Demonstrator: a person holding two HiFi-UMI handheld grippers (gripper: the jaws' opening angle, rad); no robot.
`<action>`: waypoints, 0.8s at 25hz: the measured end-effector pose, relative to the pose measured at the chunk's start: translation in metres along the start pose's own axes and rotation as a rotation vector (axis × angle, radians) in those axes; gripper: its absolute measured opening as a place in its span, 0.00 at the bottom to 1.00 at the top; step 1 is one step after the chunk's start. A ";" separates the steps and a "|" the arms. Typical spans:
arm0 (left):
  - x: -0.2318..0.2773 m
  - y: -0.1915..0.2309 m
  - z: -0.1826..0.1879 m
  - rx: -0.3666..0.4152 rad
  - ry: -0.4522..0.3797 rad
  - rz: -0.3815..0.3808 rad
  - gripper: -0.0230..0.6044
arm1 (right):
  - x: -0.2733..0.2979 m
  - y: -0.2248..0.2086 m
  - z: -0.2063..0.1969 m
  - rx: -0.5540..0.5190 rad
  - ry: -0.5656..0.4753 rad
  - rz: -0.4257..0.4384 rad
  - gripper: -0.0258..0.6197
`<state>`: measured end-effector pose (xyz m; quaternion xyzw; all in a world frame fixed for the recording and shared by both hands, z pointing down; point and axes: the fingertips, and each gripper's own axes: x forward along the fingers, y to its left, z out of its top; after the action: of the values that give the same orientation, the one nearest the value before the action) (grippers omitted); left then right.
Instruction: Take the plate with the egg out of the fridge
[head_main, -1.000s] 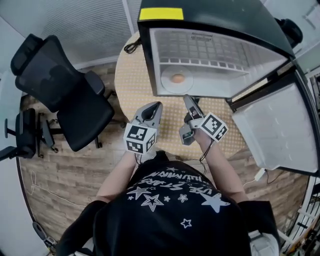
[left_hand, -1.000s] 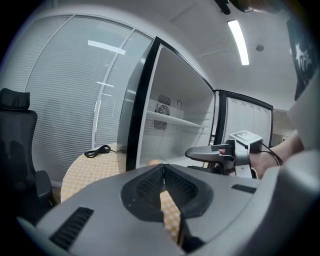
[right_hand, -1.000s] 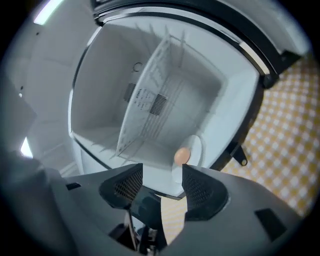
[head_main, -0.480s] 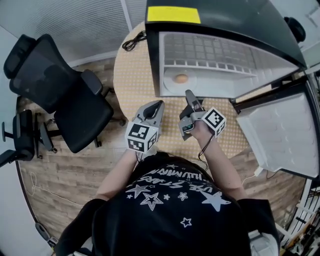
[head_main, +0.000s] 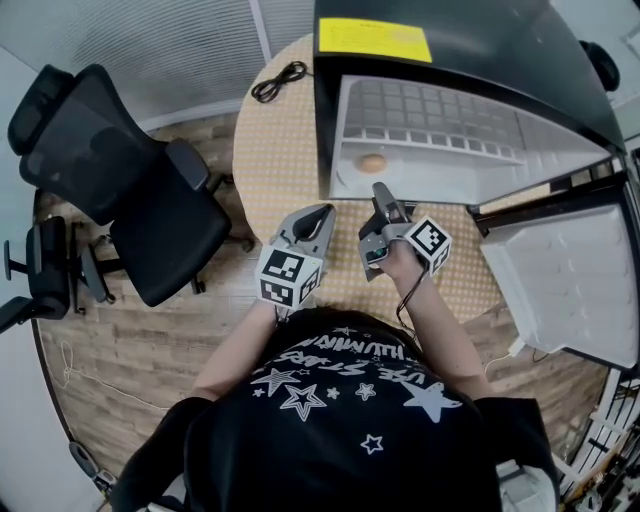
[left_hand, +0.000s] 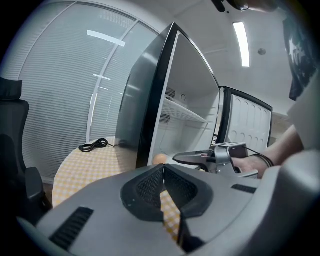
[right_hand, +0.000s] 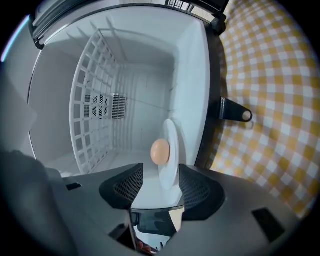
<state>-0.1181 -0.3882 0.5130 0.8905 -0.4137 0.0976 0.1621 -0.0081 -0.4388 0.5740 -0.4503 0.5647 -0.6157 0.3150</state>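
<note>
A brown egg (head_main: 372, 162) (right_hand: 160, 151) lies on a white plate (head_main: 347, 176) (right_hand: 172, 150) on the floor of the open black mini fridge (head_main: 470, 60). My right gripper (head_main: 383, 190) (right_hand: 159, 170) is open at the fridge's threshold, turned on its side. In the right gripper view the plate's near rim sits between the two pads (right_hand: 200, 190); whether they touch it I cannot tell. My left gripper (head_main: 322, 212) (left_hand: 162, 167) is shut and empty, hovering over the yellow checked table (head_main: 280, 170) left of the right gripper. The egg (left_hand: 159, 159) peeks out in the left gripper view.
The fridge door (head_main: 560, 270) stands swung open at the right. A white wire shelf (right_hand: 95, 100) spans the fridge above the plate. A black cable (head_main: 280, 80) lies coiled at the table's far side. A black office chair (head_main: 120, 190) stands left of the table.
My right gripper has moved forward, its tips now reaching into the fridge opening around the plate's rim. The left gripper has stayed about where it was, still shut.
</note>
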 end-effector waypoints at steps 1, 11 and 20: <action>0.000 0.000 0.000 -0.001 0.001 0.000 0.05 | 0.002 -0.001 0.001 0.006 -0.006 0.000 0.40; 0.000 0.002 -0.006 -0.004 0.014 -0.003 0.05 | 0.007 -0.019 -0.003 -0.074 0.016 -0.069 0.11; -0.003 -0.003 -0.008 0.002 0.020 -0.009 0.05 | -0.017 -0.024 -0.008 -0.045 0.019 -0.050 0.11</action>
<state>-0.1178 -0.3813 0.5184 0.8915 -0.4079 0.1064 0.1657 -0.0055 -0.4162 0.5949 -0.4654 0.5699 -0.6149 0.2837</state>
